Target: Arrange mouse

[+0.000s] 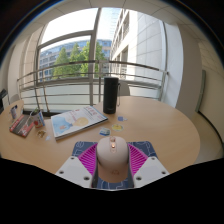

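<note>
The hand-held gripper (113,163) points across a round, light wooden table (160,125); its two fingers, each with a magenta pad (88,157) on the inner face, are drawn in against a pale pinkish, rounded computer mouse (113,160); the pads appear to press on the mouse's two sides, so the gripper looks closed on it, though whether the mouse is lifted or rests on the table cannot be told. The mouse sits near the table's near edge, its narrow end pointing away from the gripper. Beyond it, towards the middle of the table, lies a small pale scrap (118,128), too small to identify; further on, near the far edge, a black upright cylinder (111,95) stands. To the left of the cylinder an open magazine with coloured pages (78,121) lies flat; a few small items (24,124) lie near the left edge. Behind the table a metal railing (70,82) runs before large windows showing trees and a pale building (140,45).
</note>
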Demonstrator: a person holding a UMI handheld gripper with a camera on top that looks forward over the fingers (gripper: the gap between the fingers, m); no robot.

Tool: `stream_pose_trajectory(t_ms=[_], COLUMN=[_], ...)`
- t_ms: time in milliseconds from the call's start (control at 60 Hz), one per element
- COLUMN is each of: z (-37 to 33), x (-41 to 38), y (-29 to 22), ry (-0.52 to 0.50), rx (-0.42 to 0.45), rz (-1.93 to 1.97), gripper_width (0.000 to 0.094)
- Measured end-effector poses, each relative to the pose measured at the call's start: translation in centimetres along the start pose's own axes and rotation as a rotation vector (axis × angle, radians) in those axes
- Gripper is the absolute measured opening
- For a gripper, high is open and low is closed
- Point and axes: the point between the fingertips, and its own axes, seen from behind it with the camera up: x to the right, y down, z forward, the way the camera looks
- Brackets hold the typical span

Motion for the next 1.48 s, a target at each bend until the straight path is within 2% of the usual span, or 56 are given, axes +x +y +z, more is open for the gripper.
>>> stream_pose_trajectory(t_ms=[100, 217, 283, 317, 400, 433, 517, 800, 1100, 1350, 1483], z=[2.0, 3.7, 3.5, 3.3, 2.4, 1.8, -0.4, -12.3, -25.1, -30.0, -30.2], x=[2.1, 2.2, 2.2, 2.3, 2.3, 2.5, 2.7, 2.0, 1.0, 0.5, 0.1], y=[4.0, 8.2, 8.0, 8.2, 7.4, 7.0, 5.5, 1.5, 1.0, 2.2, 2.7], ry=[-0.004, -0.025, -0.039, -0.038, -0.029, -0.021, -0.006, 0.026, 0.053, 0.053, 0.047], rx=[-0.077, -0.152, -0.141, -0.148, -0.149, -0.139, -0.116, -0.033, 0.015, 0.015, 0.007], rz=[0.009, 0.020, 0.032, 0.038, 0.037, 0.032, 0.024, -0.002, -0.053, -0.058, -0.067], gripper_width=[0.0415, 0.0485, 0.0543, 0.0605, 0.0864, 0.0827, 0.0859, 0.0850, 0.0848, 0.0845, 0.0843])
